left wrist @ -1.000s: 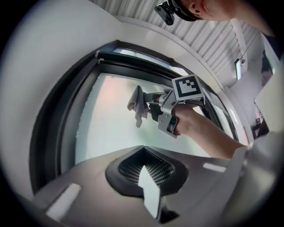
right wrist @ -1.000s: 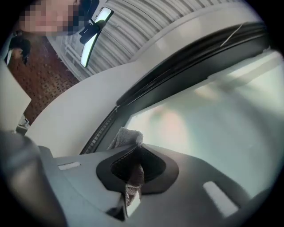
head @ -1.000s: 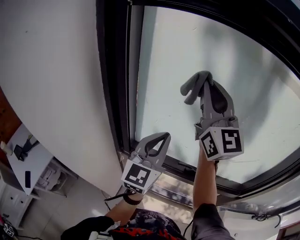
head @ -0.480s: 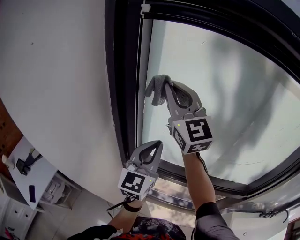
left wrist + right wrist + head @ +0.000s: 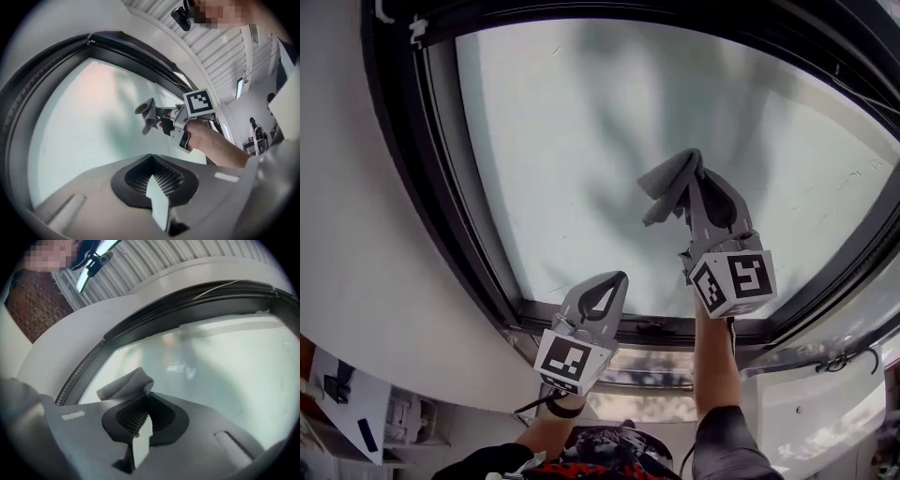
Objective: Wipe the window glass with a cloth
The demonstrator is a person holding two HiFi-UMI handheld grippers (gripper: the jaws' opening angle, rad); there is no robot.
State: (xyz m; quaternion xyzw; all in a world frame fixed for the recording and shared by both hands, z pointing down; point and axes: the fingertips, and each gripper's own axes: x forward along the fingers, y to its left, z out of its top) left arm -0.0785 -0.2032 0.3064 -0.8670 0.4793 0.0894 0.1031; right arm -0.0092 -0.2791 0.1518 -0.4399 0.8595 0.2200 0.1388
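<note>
A pale frosted window glass [image 5: 581, 131] fills the head view inside a black frame [image 5: 441, 216]. My right gripper [image 5: 689, 178] is shut on a folded grey cloth [image 5: 667, 187] and holds it against the glass near the middle. The same cloth [image 5: 127, 384] bunches out from the jaws in the right gripper view, and the cloth [image 5: 147, 114] also shows in the left gripper view. My left gripper [image 5: 614, 279] is shut with nothing in it, low by the bottom rail of the frame, apart from the cloth.
A white wall [image 5: 366, 309] runs along the left of the frame. A sill with a cable [image 5: 844, 361] lies at the lower right. A white table with small objects [image 5: 347, 412] stands far below at the left.
The right gripper has carried the cloth from the glass's left edge rightwards toward the middle. The head view has swung left and shows more of the pane. The left gripper has stayed low.
</note>
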